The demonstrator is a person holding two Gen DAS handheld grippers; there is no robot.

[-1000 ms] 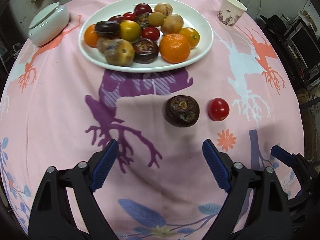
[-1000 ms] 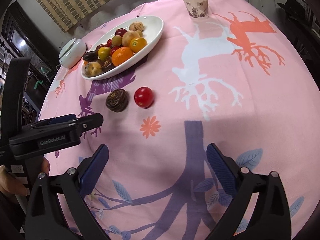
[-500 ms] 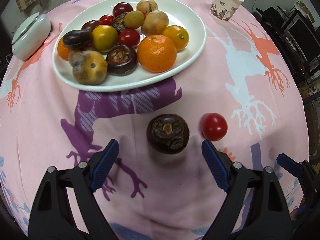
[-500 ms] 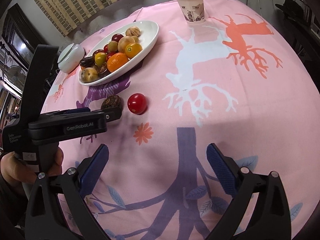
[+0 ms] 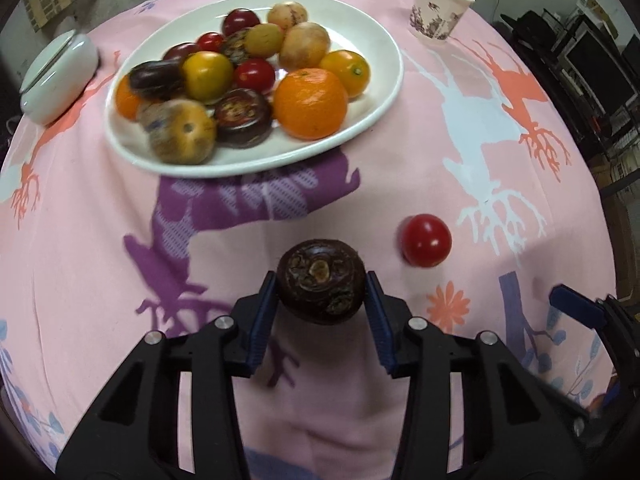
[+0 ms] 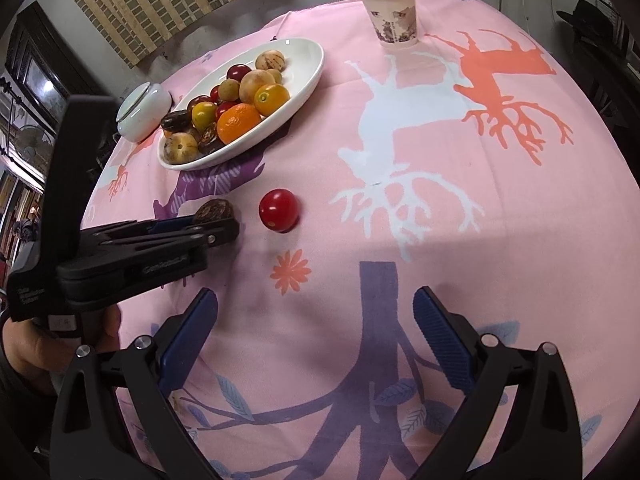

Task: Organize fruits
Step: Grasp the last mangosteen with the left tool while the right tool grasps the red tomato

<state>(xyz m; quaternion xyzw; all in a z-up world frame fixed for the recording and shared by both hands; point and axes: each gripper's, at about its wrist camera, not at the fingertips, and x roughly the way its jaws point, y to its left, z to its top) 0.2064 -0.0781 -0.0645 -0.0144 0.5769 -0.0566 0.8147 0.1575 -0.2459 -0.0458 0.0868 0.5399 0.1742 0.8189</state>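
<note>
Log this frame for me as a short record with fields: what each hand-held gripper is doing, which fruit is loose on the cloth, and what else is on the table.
left hand-held gripper: shut on the dark brown fruit
right hand-held gripper: open, holding nothing, above the tablecloth
loose fruit: red tomato on the cloth, apart from the plate
plate: white, oval, holds an orange and many other small fruits
other items: paper cup on the far side; white lidded bowl beside the plate
</note>
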